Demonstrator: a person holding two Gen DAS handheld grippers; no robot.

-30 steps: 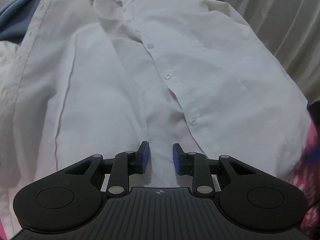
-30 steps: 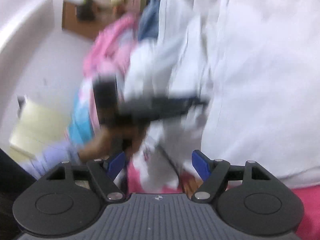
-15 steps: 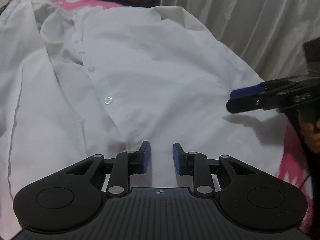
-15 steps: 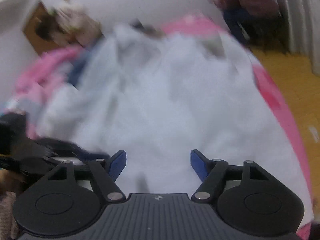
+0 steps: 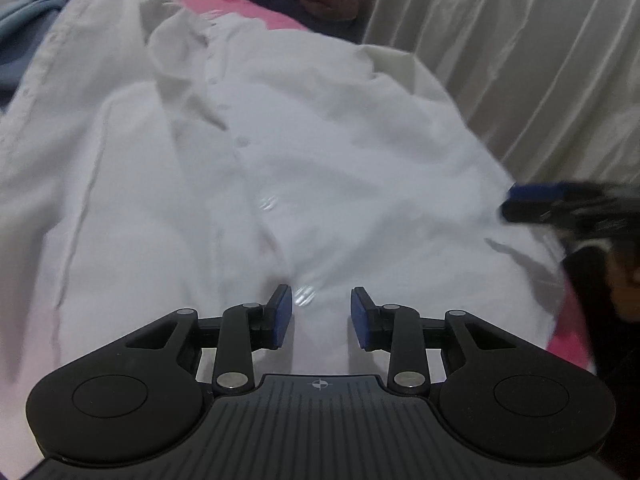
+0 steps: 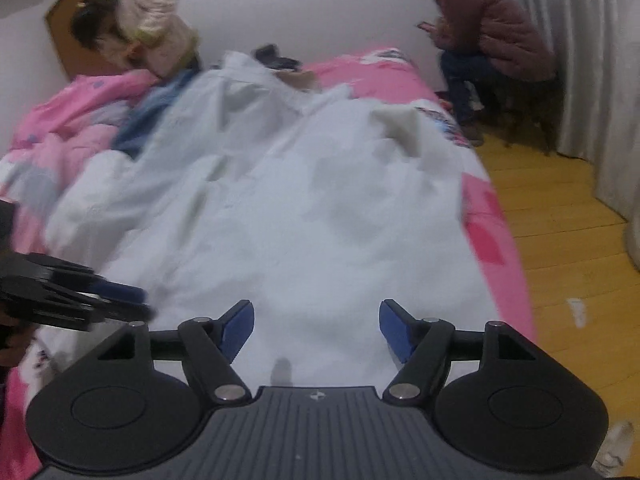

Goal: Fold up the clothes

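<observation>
The white shirt (image 5: 320,168) lies spread on the pink bed (image 6: 492,216), blurred. The left gripper (image 5: 322,316), jaws just widening, and the right gripper (image 6: 316,324) hover released, grasping nothing.

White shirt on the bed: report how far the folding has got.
Barely started. Done: the white shirt lies spread, front up and buttoned, on the pink bedcover. In hand: nothing; the left tool has just been opening over the hem, empty, and the right tool stands open, empty, at the shirt's edge. Left: every fold.
</observation>
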